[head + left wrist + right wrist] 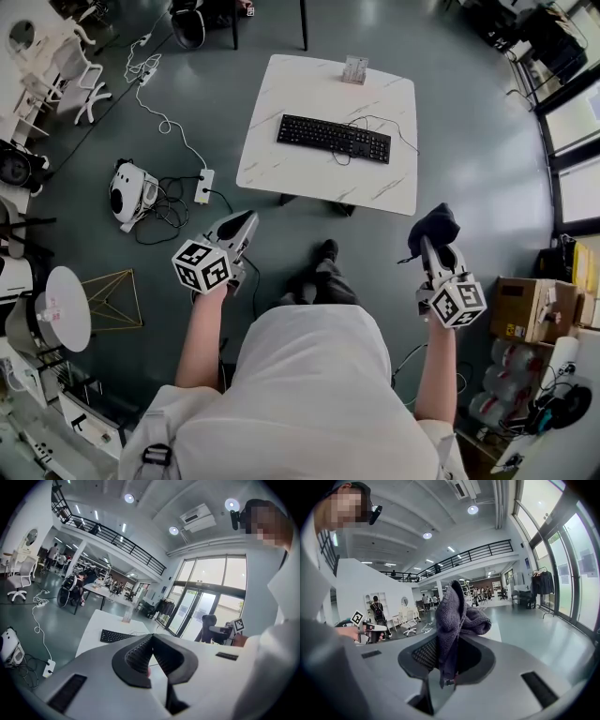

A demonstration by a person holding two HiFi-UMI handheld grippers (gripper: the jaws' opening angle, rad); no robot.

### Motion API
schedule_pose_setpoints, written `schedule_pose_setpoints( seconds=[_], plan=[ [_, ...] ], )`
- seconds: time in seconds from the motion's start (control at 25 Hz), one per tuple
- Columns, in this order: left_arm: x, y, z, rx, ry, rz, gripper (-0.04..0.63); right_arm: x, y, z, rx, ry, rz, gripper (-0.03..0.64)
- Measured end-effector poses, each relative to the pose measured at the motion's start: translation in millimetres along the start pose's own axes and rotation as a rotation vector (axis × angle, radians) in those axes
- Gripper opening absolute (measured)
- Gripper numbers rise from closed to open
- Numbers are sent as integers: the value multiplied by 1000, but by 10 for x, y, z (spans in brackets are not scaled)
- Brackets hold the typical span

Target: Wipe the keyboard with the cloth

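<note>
A black keyboard (334,139) lies on a white marble-look table (281,169) ahead of me; the left gripper view shows the keyboard (117,635) too, beyond the jaws. My right gripper (434,242) is shut on a dark grey cloth (433,225), which bunches up above the jaws in the right gripper view (457,616). My left gripper (246,221) is shut with nothing between its pads (151,641). Both grippers hang over the floor, short of the table's near edge.
A small card stand (354,69) sits at the table's far edge, and a cable (398,127) runs from the keyboard. On the floor left lie a power strip (202,186), cords and a white device (131,192). Cardboard boxes (525,309) stand at right.
</note>
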State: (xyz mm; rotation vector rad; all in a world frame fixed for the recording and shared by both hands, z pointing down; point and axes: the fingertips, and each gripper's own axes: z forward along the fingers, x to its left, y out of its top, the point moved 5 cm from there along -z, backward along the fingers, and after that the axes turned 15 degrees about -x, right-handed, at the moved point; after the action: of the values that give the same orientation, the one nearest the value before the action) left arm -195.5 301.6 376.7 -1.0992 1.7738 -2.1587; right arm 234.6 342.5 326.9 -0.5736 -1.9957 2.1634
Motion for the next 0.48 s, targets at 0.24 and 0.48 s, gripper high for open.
schedule_pose_setpoints(
  seconds=[0.24,0.48],
  plan=[
    [107,40,169,6,23,3,14,-118,-64,261,12,19,9,97],
    [257,193,416,2,44,18,14,-252,-40,662,7,45,21,96]
  ],
)
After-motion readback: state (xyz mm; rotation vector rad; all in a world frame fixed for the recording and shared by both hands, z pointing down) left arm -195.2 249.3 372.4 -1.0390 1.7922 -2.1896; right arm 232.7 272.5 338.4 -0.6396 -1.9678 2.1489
